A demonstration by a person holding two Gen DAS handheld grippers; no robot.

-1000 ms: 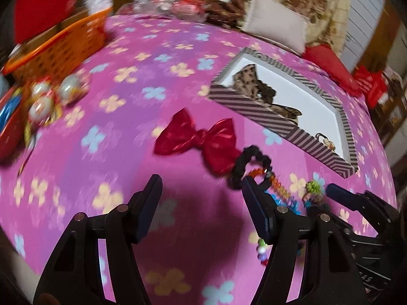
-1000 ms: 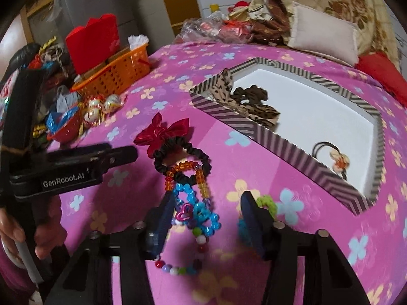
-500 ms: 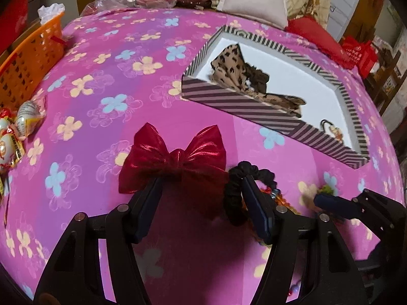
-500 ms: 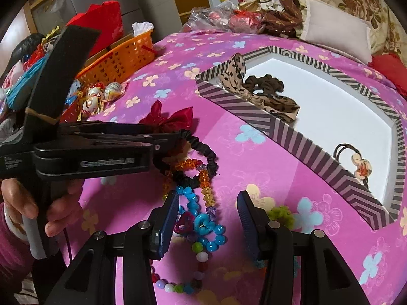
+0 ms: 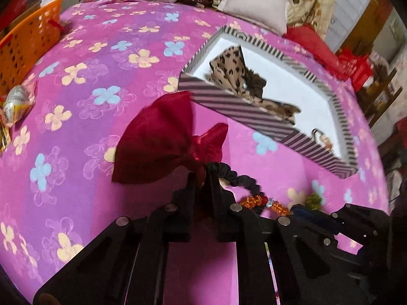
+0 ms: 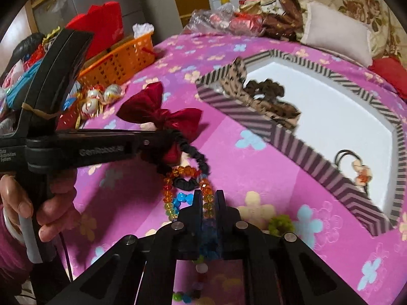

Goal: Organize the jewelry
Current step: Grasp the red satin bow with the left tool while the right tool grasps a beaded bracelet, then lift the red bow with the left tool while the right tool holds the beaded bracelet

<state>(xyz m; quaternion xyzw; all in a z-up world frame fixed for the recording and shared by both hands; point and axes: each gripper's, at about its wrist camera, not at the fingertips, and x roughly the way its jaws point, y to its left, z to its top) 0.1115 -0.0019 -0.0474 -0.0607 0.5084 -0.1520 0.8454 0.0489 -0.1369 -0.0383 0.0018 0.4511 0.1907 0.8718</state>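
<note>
Your left tongs (image 5: pixel 202 175) were closing on the red bow (image 5: pixel 162 139) at its knot; your right tongs (image 6: pixel 209 198) were closing on the bead bracelets (image 6: pixel 208 200). The striped box (image 5: pixel 254 117) lay toward the upper right, nearer your right hand.

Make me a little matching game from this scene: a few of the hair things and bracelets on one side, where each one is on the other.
Things:
1. red bow
2. leopard-print bow
3. blue bead bracelet
4. green scrunchie

Places:
A. lying loose on the pink cloth, near the box's striped wall
B. between the right gripper's shut fingers
C. inside the striped box
D. pinched at its knot by the left gripper

Pairs: 1-D, 2-C, 3-B, 4-A
</note>
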